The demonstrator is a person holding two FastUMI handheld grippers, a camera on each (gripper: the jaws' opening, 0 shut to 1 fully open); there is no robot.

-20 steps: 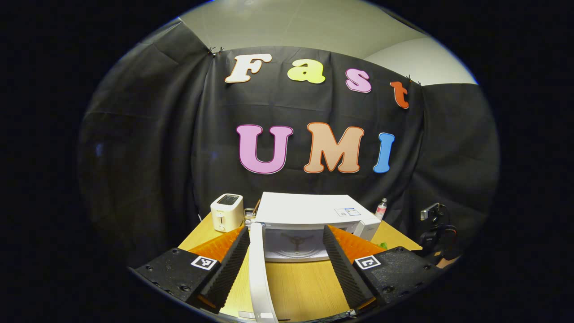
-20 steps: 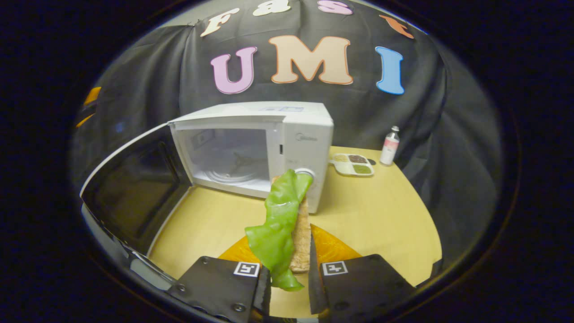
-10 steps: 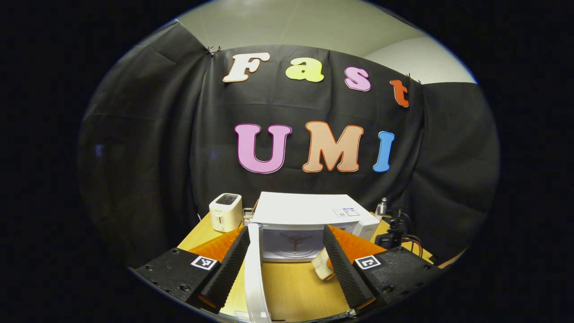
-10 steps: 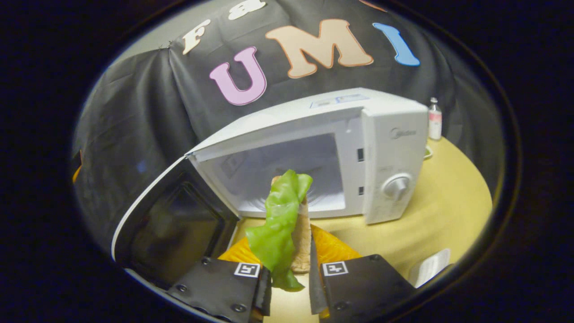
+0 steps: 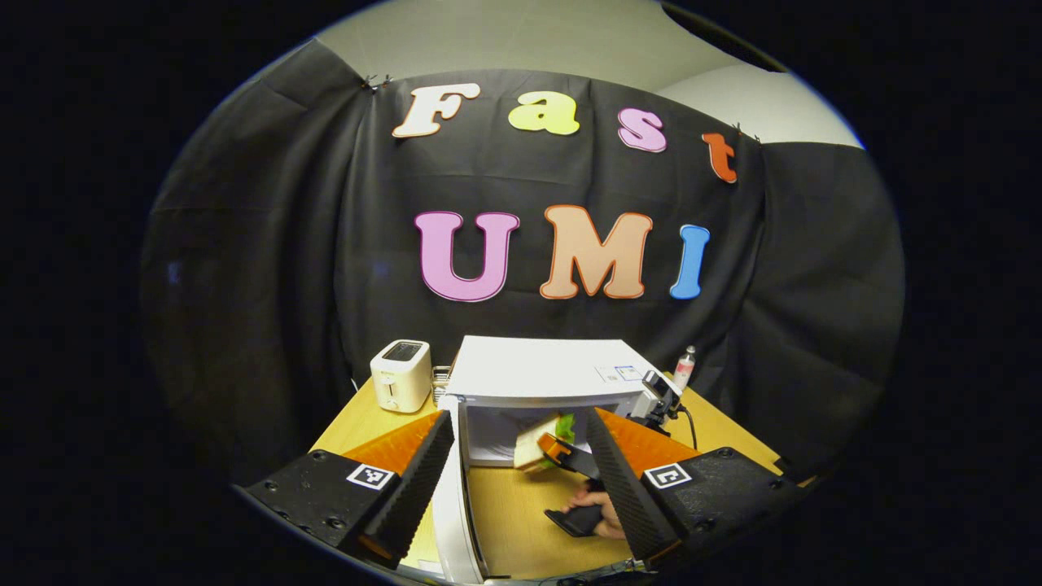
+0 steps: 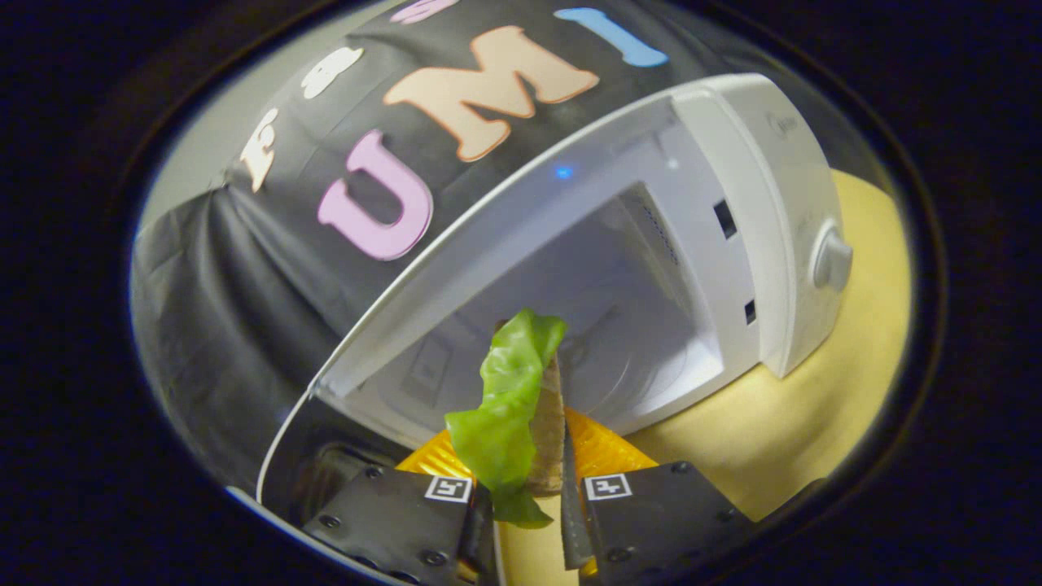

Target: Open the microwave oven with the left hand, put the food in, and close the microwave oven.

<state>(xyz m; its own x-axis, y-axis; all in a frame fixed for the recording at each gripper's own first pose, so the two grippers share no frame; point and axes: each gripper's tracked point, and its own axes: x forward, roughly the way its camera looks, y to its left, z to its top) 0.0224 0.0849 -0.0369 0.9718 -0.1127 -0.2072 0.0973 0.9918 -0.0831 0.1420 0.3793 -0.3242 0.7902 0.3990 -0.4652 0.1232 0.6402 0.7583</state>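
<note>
Holding a sandwich point(image 6: 529, 399) of bread and green lettuce between both fingers, the right tongs point(image 6: 525, 509) point it at the mouth of the microwave point(image 6: 716, 212), whose door point(image 6: 326, 464) hangs wide open at the lower left. From the left gripper view the sandwich point(image 5: 541, 435) sits at the opening; whether it has crossed the threshold is hard to tell. A hand point(image 5: 598, 513) grips the tool below it. The left tongs point(image 5: 521, 480) are spread wide and hold nothing, above the table point(image 5: 521, 521), with a toaster point(image 5: 399, 374) and a small bottle point(image 5: 685, 368) farther back.
</note>
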